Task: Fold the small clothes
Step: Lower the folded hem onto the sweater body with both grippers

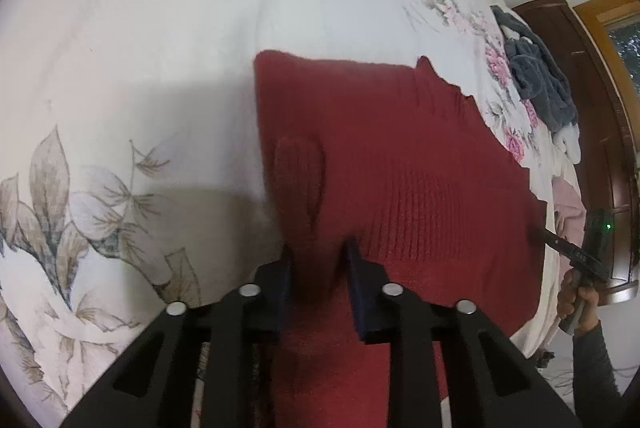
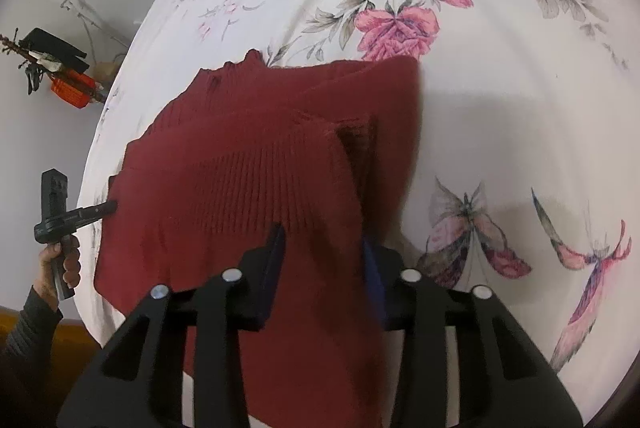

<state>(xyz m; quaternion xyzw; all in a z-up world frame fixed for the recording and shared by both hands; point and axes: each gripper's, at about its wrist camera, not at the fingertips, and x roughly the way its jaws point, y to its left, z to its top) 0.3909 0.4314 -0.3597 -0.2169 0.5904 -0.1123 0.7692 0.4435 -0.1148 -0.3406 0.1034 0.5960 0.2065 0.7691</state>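
Dark red ribbed knit sweater [image 1: 400, 164], the only garment being handled, lies partly spread on a white bedsheet printed with pink roses, grey leaves and butterflies [image 2: 500, 100], its near edge lifted between two black grippers. Left gripper [image 1: 318, 258] and right gripper [image 2: 322, 242] each pinch a bunched fold of this soft knit between blue-padded jaws. Only the left wrist view shows one crumpled grey-blue fleecy garment [image 1: 536, 76] far ahead to its right.
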